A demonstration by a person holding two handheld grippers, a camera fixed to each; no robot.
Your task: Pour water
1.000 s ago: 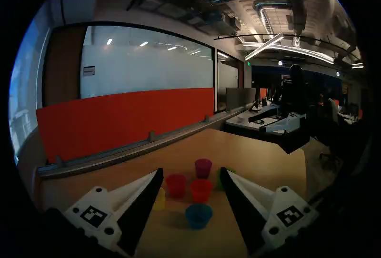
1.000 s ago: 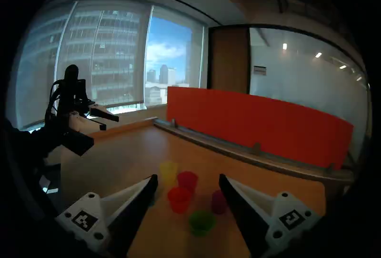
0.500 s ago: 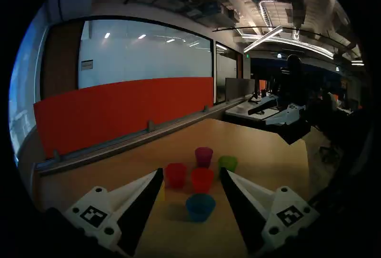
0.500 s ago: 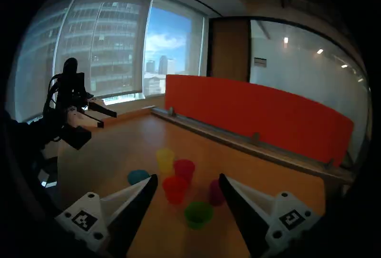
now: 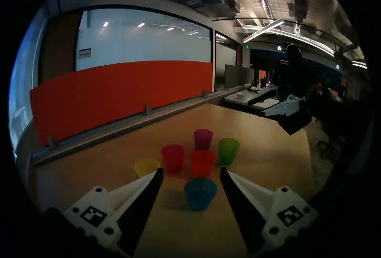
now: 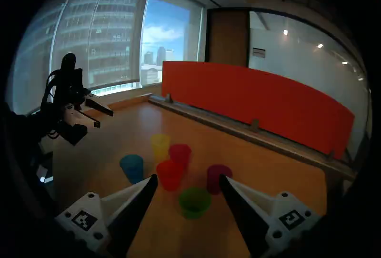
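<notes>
Six small coloured cups (image 5: 202, 163) stand bunched together, upright, on the wooden table (image 5: 266, 163). The blue cup (image 5: 200, 193) is nearest the left gripper (image 5: 191, 170), and the green cup (image 6: 194, 202) is nearest the right gripper (image 6: 187, 177). Both grippers hover above the table facing the cluster, jaws spread wide and gripping nothing.

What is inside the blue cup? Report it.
The blue cup shows only its own blue inner wall, no object. Its bottom lies in shadow; water cannot be ruled out.
</notes>
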